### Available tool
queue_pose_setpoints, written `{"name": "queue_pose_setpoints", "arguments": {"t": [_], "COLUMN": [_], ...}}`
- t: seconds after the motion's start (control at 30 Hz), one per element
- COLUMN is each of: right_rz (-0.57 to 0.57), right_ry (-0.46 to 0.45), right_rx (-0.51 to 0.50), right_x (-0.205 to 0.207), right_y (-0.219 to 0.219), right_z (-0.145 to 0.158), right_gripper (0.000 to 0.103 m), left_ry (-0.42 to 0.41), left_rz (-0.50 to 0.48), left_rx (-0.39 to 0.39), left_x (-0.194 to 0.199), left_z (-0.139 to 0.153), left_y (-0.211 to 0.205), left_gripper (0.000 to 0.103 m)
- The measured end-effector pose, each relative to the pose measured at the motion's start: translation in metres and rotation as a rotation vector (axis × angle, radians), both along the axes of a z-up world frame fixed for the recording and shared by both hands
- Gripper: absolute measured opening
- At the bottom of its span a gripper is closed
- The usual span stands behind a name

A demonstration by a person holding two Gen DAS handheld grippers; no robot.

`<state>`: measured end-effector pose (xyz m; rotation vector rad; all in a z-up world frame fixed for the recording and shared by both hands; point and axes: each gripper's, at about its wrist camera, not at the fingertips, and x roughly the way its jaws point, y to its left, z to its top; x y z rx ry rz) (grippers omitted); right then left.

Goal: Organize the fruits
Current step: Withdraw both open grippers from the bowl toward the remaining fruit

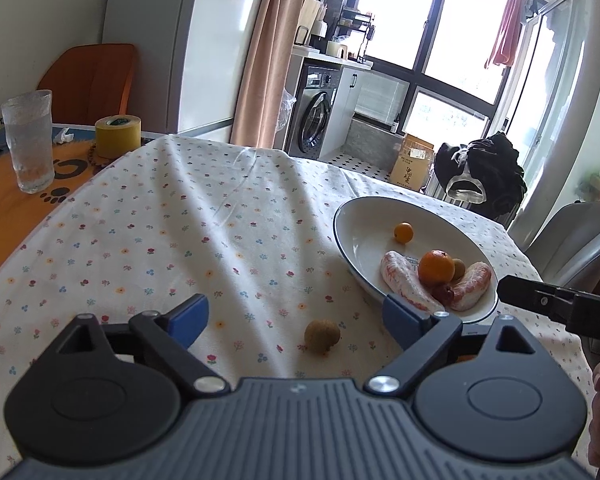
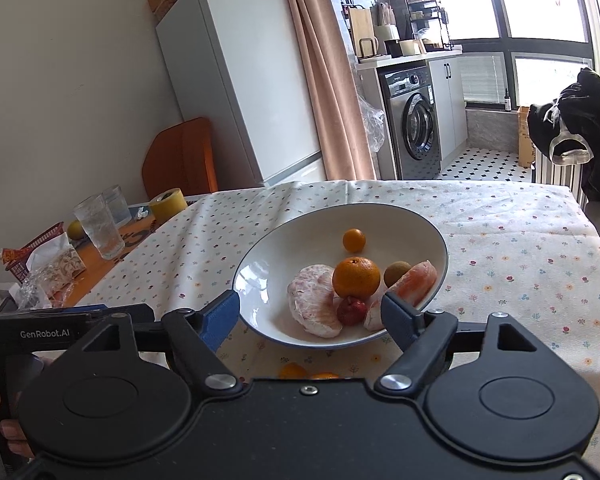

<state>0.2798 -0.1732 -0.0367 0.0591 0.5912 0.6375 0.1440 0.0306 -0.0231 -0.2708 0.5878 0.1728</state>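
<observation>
Peeking out from under the right hand-held gripper (image 2: 310,314) at the bottom centre of the right wrist view, two orange fruits (image 2: 293,371) lie on the counter (image 2: 500,240), mostly hidden by the gripper's black body, so their kind is hard to tell. In the left wrist view the right gripper enters only as a dark bar at the right edge, cut off by the frame. The left hand-held gripper (image 1: 296,316) has its blue fingers spread wide apart, holding nothing. A small brown fruit (image 1: 321,336) lies on the flowered cloth between them, nearer the right finger, touching neither. The right gripper's fingers are likewise apart and empty, framing the near rim of the white bowl (image 2: 268,248). Inside it sit a large orange (image 2: 356,277), a small orange (image 2: 354,240), pomelo segments (image 2: 314,306), a red fruit (image 2: 351,311) and another brown one (image 2: 396,273).
</observation>
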Motion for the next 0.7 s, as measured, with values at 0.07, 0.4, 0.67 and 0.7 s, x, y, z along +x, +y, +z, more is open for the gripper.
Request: {"name": "queue_pose_setpoints", "arguments": {"t": [0.07, 0.4, 0.67, 0.7], "right_rz": [0.006, -0.014, -0.034, -0.038], "right_ry": [-0.003, 0.001, 0.01, 0.009], "right_rx": [0.002, 0.032, 0.04, 0.039], "right_x": [-0.005, -0.026, -0.034, -0.036], "right_y": [-0.001, -0.017, -0.026, -0.028], "right_z": [0.0, -0.002, -0.004, -0.004], "right_gripper": [0.083, 0.094, 0.096, 0.096], "left_ry": [-0.004, -0.032, -0.039, -0.042], "left_rz": [-0.004, -0.049, -0.083, -0.084], "left_rx": [0.003, -0.011, -0.012, -0.01], "left_x": [-0.004, -0.024, -0.034, -0.036], "left_z": [0.0, 0.001, 0.001, 0.001], "left_y": [-0.001, -0.015, -0.025, -0.024], "left_gripper": [0.093, 0.097, 0.097, 0.097]}}
